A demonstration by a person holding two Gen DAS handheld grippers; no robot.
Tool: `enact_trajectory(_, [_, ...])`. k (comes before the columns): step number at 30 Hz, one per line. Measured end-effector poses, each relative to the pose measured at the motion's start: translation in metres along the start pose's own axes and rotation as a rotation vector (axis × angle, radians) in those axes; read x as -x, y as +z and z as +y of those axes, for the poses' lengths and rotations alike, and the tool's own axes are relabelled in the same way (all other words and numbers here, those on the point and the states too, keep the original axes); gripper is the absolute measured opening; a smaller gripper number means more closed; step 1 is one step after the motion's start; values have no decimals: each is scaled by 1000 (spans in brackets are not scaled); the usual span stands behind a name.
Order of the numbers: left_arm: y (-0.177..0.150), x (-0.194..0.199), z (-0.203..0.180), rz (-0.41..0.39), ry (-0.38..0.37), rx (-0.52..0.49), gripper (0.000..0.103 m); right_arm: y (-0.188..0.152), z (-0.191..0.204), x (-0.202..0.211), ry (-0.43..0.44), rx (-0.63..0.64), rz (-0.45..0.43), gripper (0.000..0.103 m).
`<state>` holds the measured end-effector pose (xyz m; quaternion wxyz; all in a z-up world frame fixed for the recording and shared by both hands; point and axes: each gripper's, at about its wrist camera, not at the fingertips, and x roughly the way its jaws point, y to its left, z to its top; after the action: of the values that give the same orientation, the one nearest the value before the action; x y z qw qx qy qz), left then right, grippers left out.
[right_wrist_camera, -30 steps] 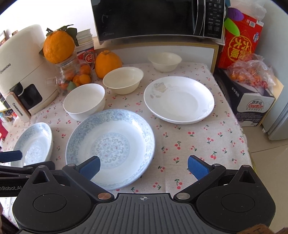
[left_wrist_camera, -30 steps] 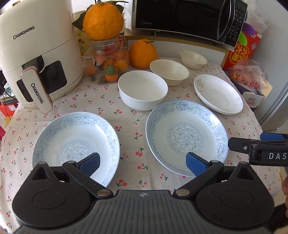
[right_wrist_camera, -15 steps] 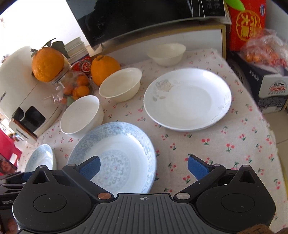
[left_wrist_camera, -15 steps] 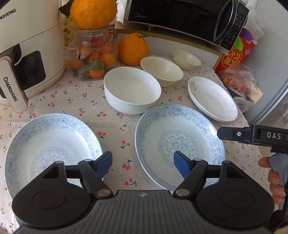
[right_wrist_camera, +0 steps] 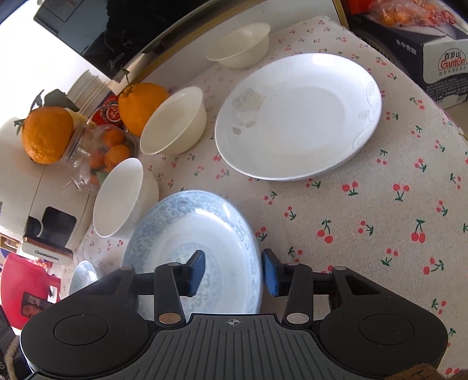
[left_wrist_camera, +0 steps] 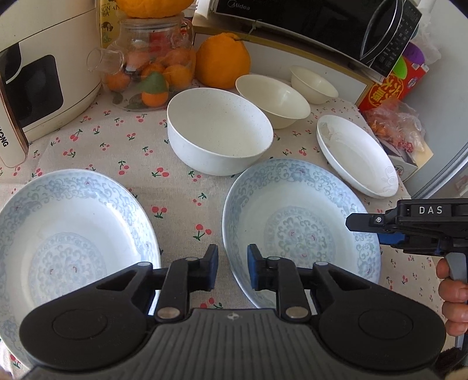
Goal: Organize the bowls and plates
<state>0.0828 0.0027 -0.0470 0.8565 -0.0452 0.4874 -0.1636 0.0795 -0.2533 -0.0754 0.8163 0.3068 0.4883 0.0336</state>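
Note:
Two blue-patterned plates lie on the cherry-print cloth: one at left (left_wrist_camera: 73, 233), one in the middle (left_wrist_camera: 301, 231). My left gripper (left_wrist_camera: 232, 270) hovers over the cloth between them, jaws narrowed to a small gap, empty. My right gripper (right_wrist_camera: 232, 273) straddles the right rim of the middle plate (right_wrist_camera: 193, 248), jaws partly open, one pad over the plate, one outside; it also shows in the left wrist view (left_wrist_camera: 409, 228). A white bowl (left_wrist_camera: 219, 134), two cream bowls (left_wrist_camera: 273, 99) (left_wrist_camera: 314, 83) and a white plate (left_wrist_camera: 356, 157) stand behind.
An air fryer (left_wrist_camera: 35, 76) stands at the back left. A glass jar of small oranges (left_wrist_camera: 149, 61) and a big orange (left_wrist_camera: 222, 61) stand behind the bowls. A microwave (left_wrist_camera: 321, 26) is at the back. A red box and bagged fruit (left_wrist_camera: 395, 117) sit at right.
Both grippers have narrowed their jaws. My left gripper moved forward between the blue plates. My right gripper tilted and dropped to the middle plate's right rim.

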Motion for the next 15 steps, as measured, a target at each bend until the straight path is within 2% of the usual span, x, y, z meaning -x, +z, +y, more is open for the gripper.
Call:
enact_trajectory(3, [-1,1,0,-3,3,2,9,-1,-2,-3,-31,-3,-3,18])
enact_trajectory(8, [-6,6,-8,-14,40,-65,8,-6,2,1,-55,30,-7,17])
enact_trajectory(15, [-12,14,-4,-14,43,-81,8,-18,6,8,-67,58,18,17])
